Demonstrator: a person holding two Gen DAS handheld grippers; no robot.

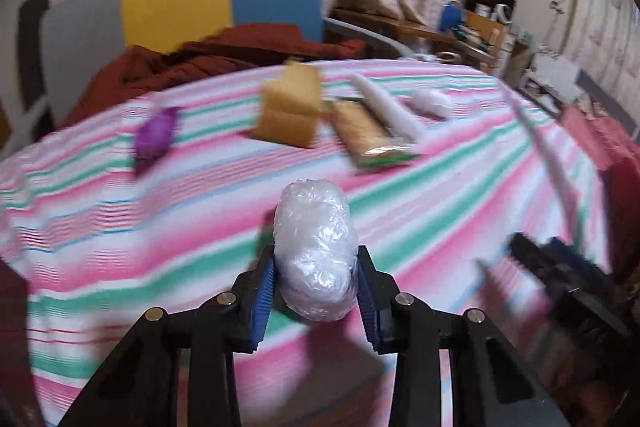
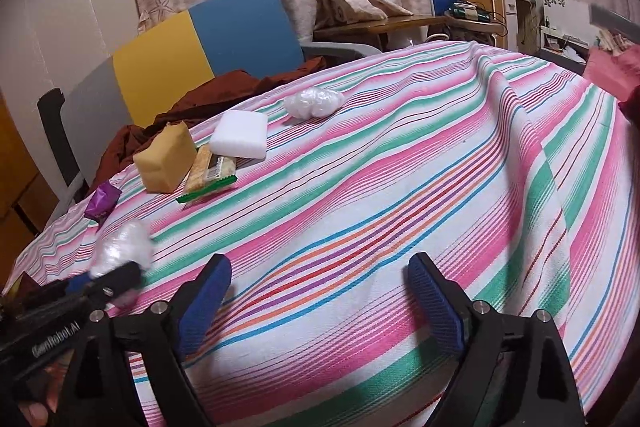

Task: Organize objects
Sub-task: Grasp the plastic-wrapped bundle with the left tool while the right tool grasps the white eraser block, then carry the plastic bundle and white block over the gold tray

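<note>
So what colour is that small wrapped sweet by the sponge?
Purple sweet, clearest in the right wrist view.

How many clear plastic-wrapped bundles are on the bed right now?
2: one plastic-wrapped bundle between the left gripper pads, another far across the striped sheet beyond the white sponge.

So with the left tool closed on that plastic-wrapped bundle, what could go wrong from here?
1. The left tool pinches the plastic-wrapped bundle only near its lower end; the slick wrap might slip out.
2. The striped cloth is wrinkled, so a dragged bundle could snag.
3. The open right tool hovers close by and might collide.
</note>
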